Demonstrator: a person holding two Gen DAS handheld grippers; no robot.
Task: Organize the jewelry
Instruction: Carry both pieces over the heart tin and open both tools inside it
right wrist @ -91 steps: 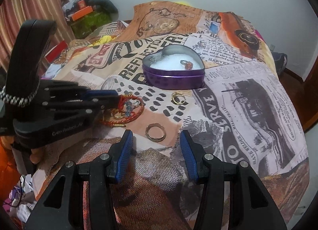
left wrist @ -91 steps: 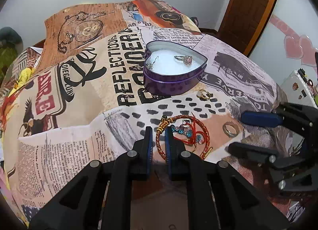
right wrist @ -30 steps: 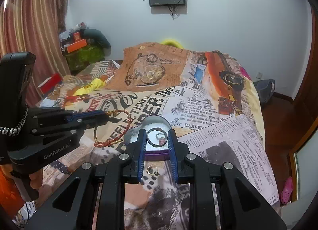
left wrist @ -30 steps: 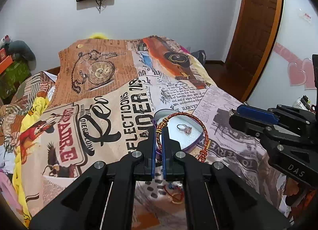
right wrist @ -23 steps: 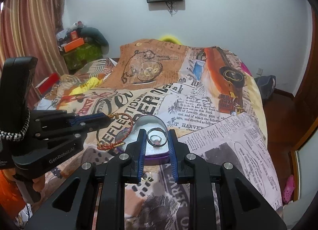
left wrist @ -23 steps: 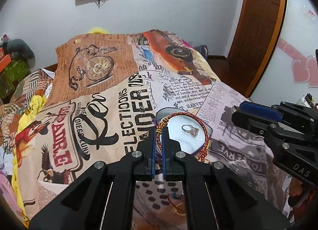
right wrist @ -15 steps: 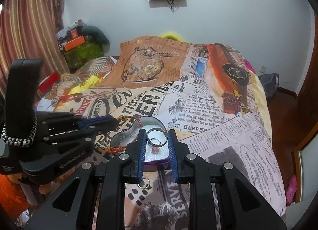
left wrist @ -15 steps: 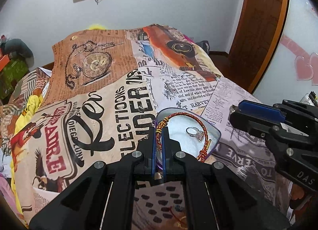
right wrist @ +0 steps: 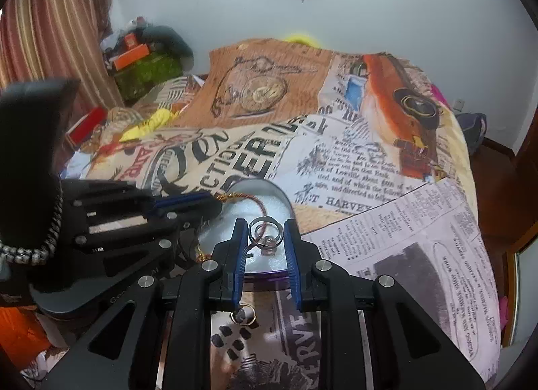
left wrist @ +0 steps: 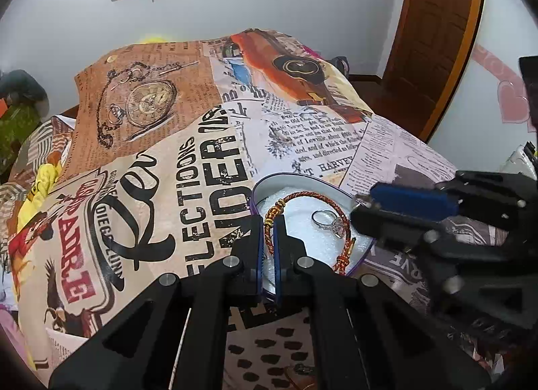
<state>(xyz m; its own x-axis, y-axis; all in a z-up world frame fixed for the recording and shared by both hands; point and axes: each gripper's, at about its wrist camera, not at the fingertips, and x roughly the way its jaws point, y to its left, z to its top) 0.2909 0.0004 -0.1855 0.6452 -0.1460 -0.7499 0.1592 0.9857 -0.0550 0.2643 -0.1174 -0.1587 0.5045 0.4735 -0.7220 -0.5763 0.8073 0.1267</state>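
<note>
My left gripper (left wrist: 268,221) is shut on a red-and-gold braided bracelet (left wrist: 338,210), holding it over the white lining of the purple heart-shaped tin (left wrist: 269,182). A silver stone ring (left wrist: 328,220) lies in the tin. My right gripper (right wrist: 265,226) is shut on a plain metal ring (right wrist: 265,232), also held over the tin (right wrist: 247,184). In the right wrist view the left gripper (right wrist: 205,203) with the bracelet (right wrist: 250,200) sits at the tin's left. In the left wrist view the right gripper (left wrist: 364,210) reaches over the tin's right rim.
The tin sits on a bed with a newspaper-print cover (left wrist: 168,168). A small gold ring (right wrist: 242,316) lies on the cover in front of the tin. Clutter (right wrist: 144,63) is piled far left by the curtain. A wooden door (left wrist: 437,30) stands at the right.
Both grippers have picked up their items from the cover, lifted them, and moved forward and down over the tin. The bracelet and metal ring now hang just above its lining.
</note>
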